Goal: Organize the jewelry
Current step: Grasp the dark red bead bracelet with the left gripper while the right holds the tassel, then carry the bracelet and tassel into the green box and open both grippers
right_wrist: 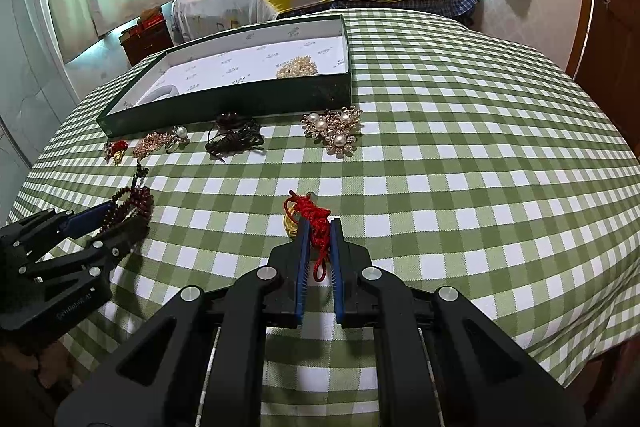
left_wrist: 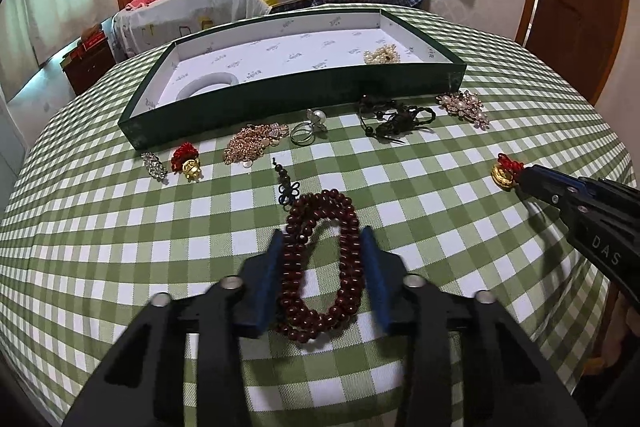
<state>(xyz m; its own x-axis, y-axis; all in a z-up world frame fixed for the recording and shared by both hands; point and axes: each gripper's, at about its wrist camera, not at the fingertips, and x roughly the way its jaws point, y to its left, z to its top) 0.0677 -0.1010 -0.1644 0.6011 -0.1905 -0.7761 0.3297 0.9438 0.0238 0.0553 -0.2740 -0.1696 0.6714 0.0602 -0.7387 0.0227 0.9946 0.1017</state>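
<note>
I have the left gripper set down over the dark red bead bracelet near the bench's front edge, toward its left side. Its blue pads sit on either side of the coiled loops and look to be touching the beads, pinching them.

Along the green box's near wall, left to right on the checked cloth, lie a small crystal piece, a red-cord gold charm, a heap of rose-gold chain, a pearl ring, a tangle of black cord and a pearl brooch. The box stands at the bench's far edge; inside it I see a white bangle toward the left end and a cluster of small pearls toward the right end.

Further right, nearer the front edge, my right gripper is pressed together on the red knotted cord of a second gold charm, which lies just beyond its fingertips on the cloth.
</note>
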